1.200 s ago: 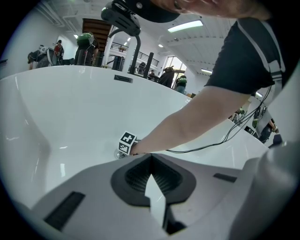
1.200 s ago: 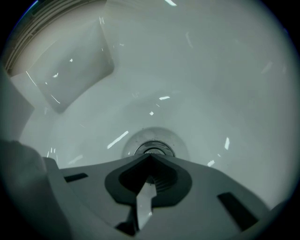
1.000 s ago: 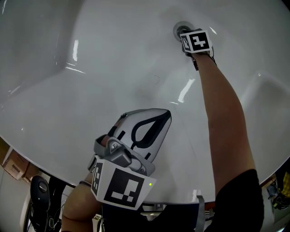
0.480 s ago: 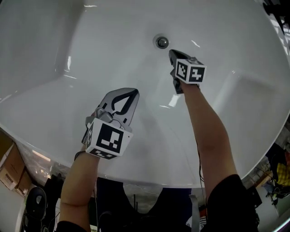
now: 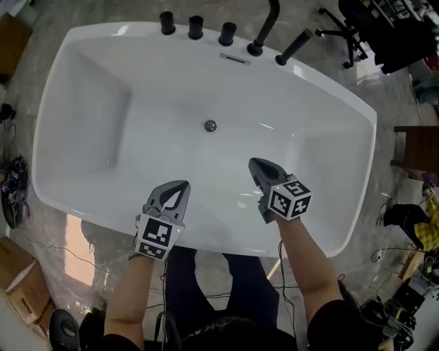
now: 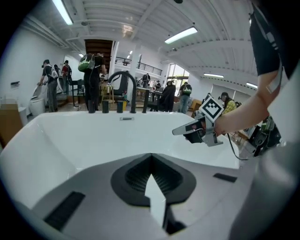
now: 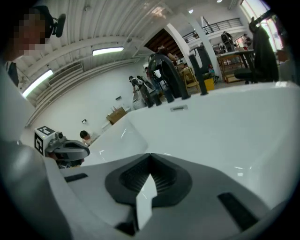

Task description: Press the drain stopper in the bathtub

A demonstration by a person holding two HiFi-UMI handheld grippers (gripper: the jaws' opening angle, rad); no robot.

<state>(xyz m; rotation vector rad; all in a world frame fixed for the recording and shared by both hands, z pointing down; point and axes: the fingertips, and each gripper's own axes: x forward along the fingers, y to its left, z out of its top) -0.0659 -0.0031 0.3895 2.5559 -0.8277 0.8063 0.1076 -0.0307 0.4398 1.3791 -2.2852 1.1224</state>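
Item: white bathtub (image 5: 123,29), glossy, seen from above; person stands at the near long rim.

Drain stopper (image 5: 210,125): small round metal cap at the middle of the tub floor, nothing touching it. Whether it sits up or pressed down is too small to tell.

Left tool (image 5: 180,188): clenched, tips met, nothing between them; held over the near rim, well apart from the stopper.

Right tool (image 5: 259,168): likewise clenched and empty; held over the near inner wall, nearer the stopper than the left but clear of it.

Step in hand, by judgement: no pressing is under way, since both tools hang high at the near side. A press calls for one tool, most likely the right, to go down and forward to the tub floor, set its closed tips square on the cap and push straight down. The slick sloping enamel gives no bracing, so a slanted push may slide off.

Fittings: black taps (image 5: 195,26) and a curved black spout (image 5: 266,24) along the far rim.

Room: grey mottled floor (image 5: 103,10), a cardboard box (image 5: 17,281) at the near left, ceiling strip lights (image 6: 181,35), and people (image 6: 93,75) standing beyond the tub.
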